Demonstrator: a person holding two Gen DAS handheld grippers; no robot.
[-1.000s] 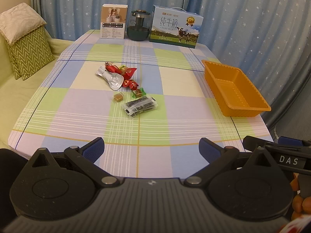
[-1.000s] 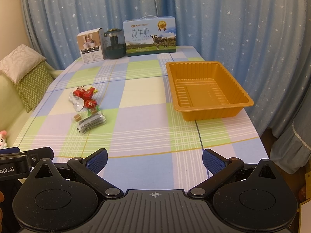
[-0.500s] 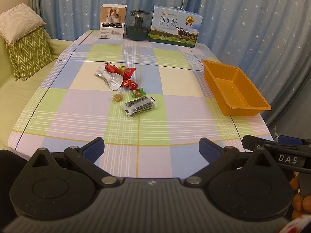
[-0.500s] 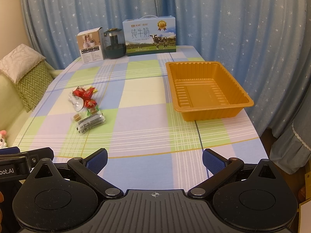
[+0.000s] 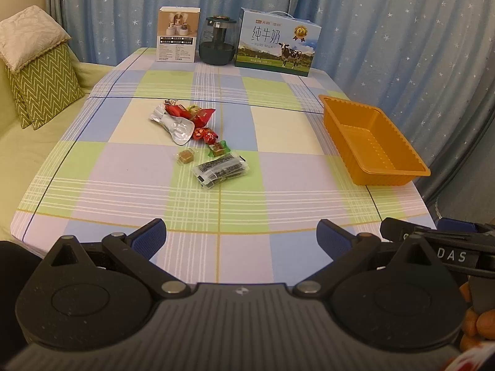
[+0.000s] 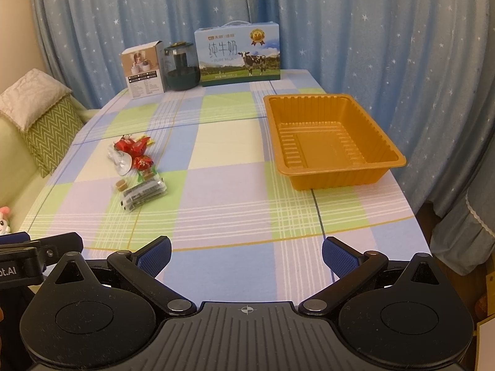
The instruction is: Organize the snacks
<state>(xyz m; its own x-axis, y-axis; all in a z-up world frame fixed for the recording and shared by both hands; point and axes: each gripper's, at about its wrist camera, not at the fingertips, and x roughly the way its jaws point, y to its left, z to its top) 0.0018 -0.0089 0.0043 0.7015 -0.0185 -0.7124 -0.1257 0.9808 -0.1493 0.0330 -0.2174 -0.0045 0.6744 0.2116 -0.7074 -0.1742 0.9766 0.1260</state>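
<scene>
A small heap of snacks lies mid-table: a silver pouch [image 5: 176,126], red wrapped candies [image 5: 202,117], a brown cube candy [image 5: 185,157], a green-wrapped candy [image 5: 219,149] and a clear pack of dark sticks [image 5: 221,170]. The heap also shows in the right wrist view [image 6: 136,167]. An empty orange tray [image 5: 355,167] [image 6: 337,182] stands at the table's right edge. My left gripper [image 5: 241,236] is open and empty over the near edge. My right gripper [image 6: 246,255] is open and empty over the near edge, and shows at the right of the left wrist view.
At the table's far end stand a white box [image 5: 177,38], a dark glass jar [image 5: 217,44] and a milk carton [image 5: 277,47]. A sofa with cushions [image 5: 40,71] is left of the table. Blue starred curtains [image 6: 386,31] hang behind and to the right.
The views have shifted only slightly. Nothing on the table has moved and both grippers stay open.
</scene>
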